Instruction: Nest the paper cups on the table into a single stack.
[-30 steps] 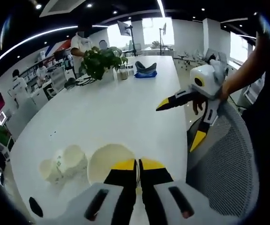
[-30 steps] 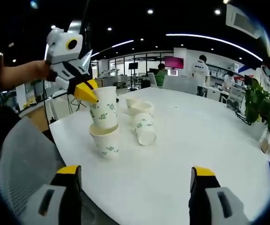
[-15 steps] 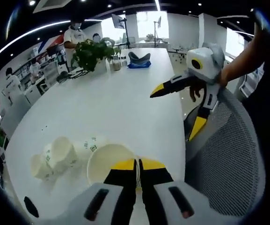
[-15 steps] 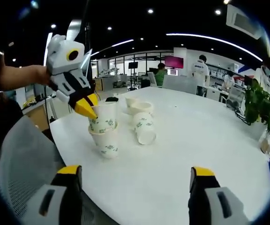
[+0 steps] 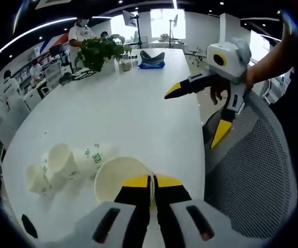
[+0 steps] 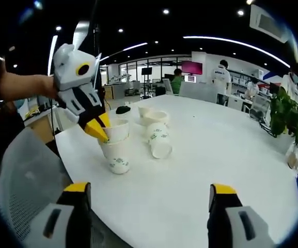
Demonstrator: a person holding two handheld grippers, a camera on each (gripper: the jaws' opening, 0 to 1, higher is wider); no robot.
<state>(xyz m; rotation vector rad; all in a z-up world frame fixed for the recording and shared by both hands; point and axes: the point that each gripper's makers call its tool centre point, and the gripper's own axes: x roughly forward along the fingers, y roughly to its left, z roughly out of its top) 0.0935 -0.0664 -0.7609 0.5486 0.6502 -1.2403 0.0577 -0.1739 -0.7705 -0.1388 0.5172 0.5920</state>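
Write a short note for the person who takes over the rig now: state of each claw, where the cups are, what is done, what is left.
Left claw: shut on the rim of the upper cup, which sits nearly fully nested in the standing cup near the table edge.
Right claw: open, holding nothing, hovering above the table.
Done: two cups nested.
Left: release the upper cup, then add the loose cups behind the stack; one lies on its side, and others stand behind it. Their exact number is hard to tell.
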